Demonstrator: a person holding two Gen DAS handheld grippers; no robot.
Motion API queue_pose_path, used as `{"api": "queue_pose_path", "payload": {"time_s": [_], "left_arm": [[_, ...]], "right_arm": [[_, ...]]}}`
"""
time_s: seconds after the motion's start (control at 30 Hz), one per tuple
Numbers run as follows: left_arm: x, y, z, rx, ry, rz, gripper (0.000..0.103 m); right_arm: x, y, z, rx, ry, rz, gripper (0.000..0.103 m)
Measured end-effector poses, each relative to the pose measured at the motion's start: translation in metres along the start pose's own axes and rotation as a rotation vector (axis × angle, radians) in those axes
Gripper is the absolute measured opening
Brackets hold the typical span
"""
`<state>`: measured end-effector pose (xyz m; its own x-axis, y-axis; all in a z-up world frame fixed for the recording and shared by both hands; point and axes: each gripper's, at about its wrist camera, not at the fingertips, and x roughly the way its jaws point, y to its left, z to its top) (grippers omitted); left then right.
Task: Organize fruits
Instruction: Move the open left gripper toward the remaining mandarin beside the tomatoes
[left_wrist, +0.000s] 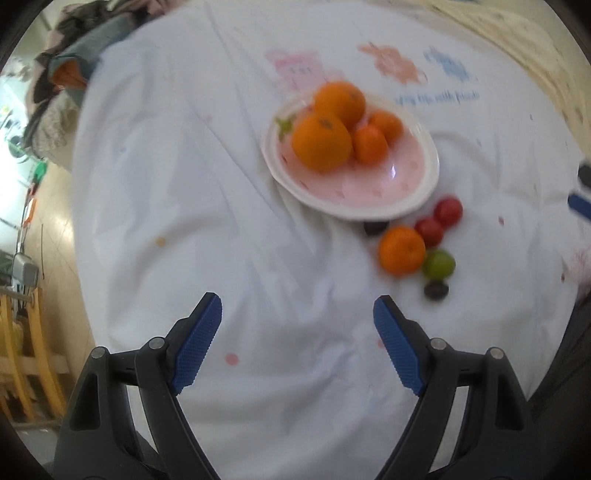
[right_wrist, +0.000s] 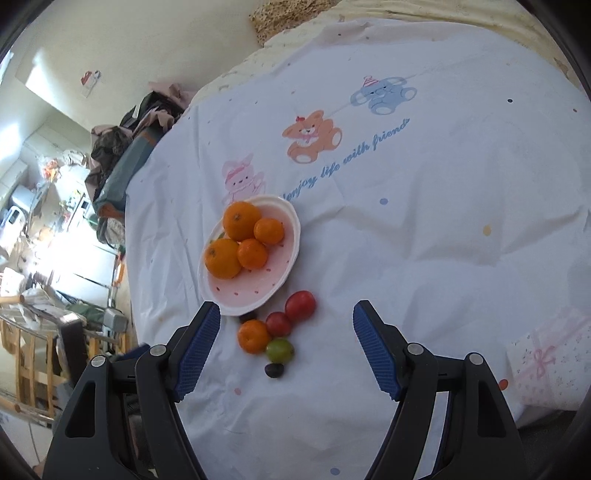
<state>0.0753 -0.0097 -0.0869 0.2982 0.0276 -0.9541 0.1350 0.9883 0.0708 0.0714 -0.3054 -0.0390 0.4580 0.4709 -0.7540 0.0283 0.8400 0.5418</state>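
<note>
Four oranges (right_wrist: 243, 243) sit piled on an oval white plate with a pink, dotted centre (right_wrist: 258, 291), which rests on a white, creased cotton sheet (right_wrist: 424, 258) spread over the work surface. Printed on the sheet are a pink rabbit (right_wrist: 240, 179), an orange bear (right_wrist: 312, 136) and a blue elephant (right_wrist: 384, 94), with blue script reading "enjoy life with friend" (right_wrist: 347, 162) running beneath them. In the right wrist view, just off the plate's rim at about five o'clock, lies a loose cluster touching or nearly touching: one small orange (right_wrist: 253, 336), two red round fruits (right_wrist: 291, 314), a green round fruit (right_wrist: 280, 350) and two dark small fruits, one by the rim (right_wrist: 248, 316) and one at the near end (right_wrist: 274, 370). At nine o'clock the room shows a pile of clothes (right_wrist: 129, 147), white appliances and wooden chair frames. A white gift-wrapped box with a pink bow (right_wrist: 546, 362) sits at four o'clock. The left gripper (left_wrist: 297, 310) and the right gripper (right_wrist: 286, 314) both stand wide apart, gripping nothing; the cluster lies between the right one's blue pads (right_wrist: 197, 350).
</note>
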Motion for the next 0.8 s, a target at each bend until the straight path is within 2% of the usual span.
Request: {"api": "queue_pose_path", "payload": {"time_s": [0.1, 0.27, 0.4, 0.47, 0.6, 0.63, 0.8], "left_arm": [[0.011, -0.012, -0.003, 0.052, 0.037, 0.009, 0.082], [0.019, -0.031, 0.012, 0.017, 0.042, -0.066, 0.079], [0.034, -0.053, 0.029, -0.007, 0.054, -0.106, 0.066], [0.044, -0.066, 0.034, 0.052, 0.070, -0.092, 0.062], [0.058, -0.078, 0.036, 0.149, 0.119, -0.067, 0.062], [0.062, -0.077, 0.036, 0.150, 0.126, -0.062, 0.062], [0.076, -0.069, 0.042, 0.084, 0.179, -0.142, 0.059]], "right_arm": [[0.002, -0.005, 0.002, 0.035, 0.017, 0.015, 0.077], [0.008, -0.011, 0.005, 0.078, 0.035, 0.022, 0.077], [0.011, -0.014, 0.006, 0.100, 0.048, 0.034, 0.077], [0.012, -0.016, 0.007, 0.108, 0.052, 0.035, 0.077], [0.016, -0.020, 0.005, 0.125, 0.079, 0.047, 0.077], [0.017, -0.020, 0.005, 0.124, 0.085, 0.045, 0.077], [0.024, -0.022, 0.006, 0.159, 0.119, 0.072, 0.077]]}}
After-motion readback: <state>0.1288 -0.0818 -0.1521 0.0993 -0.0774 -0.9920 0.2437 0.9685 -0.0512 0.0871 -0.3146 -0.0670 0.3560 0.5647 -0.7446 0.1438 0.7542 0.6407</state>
